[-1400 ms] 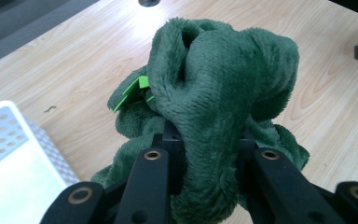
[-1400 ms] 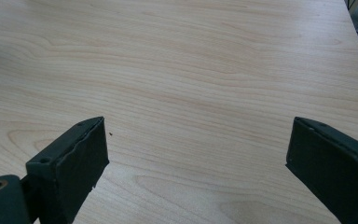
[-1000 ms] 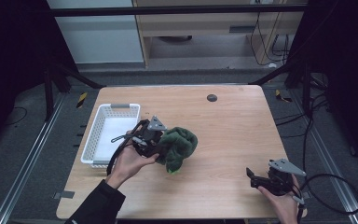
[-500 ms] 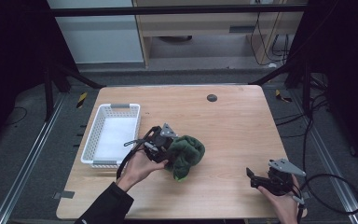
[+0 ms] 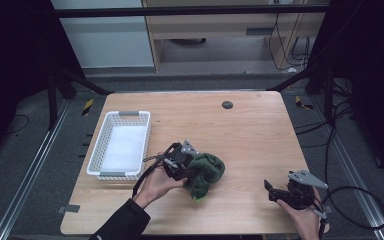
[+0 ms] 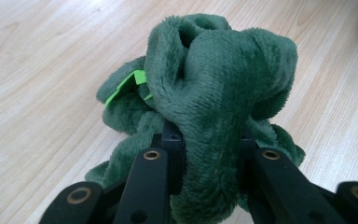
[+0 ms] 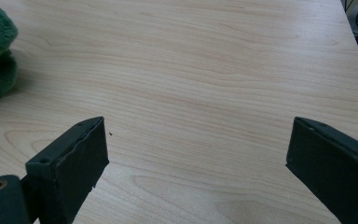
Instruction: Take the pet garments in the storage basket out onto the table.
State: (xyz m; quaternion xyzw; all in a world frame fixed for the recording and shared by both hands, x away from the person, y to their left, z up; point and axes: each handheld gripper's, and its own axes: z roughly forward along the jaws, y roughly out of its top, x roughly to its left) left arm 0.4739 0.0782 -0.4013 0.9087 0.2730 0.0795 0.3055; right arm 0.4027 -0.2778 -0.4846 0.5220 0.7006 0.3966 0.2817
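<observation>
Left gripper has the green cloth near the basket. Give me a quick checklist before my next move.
1. Grip on the green cloth: ok, the left gripper is clamped on a thick fold of it.
2. Cloth off the table: cannot tell, its lower folds look to be touching the wood.
3. White basket ready to receive: ok, it is empty and upright, beside the left hand.
4. Path to the basket: ok, nothing lies between cloth and rim.
5. Right gripper out of the way: ok, open, empty, at the near right edge.
6. Loose tail of cloth: not ok, folds hang below the jaws and may snag the rim.
</observation>
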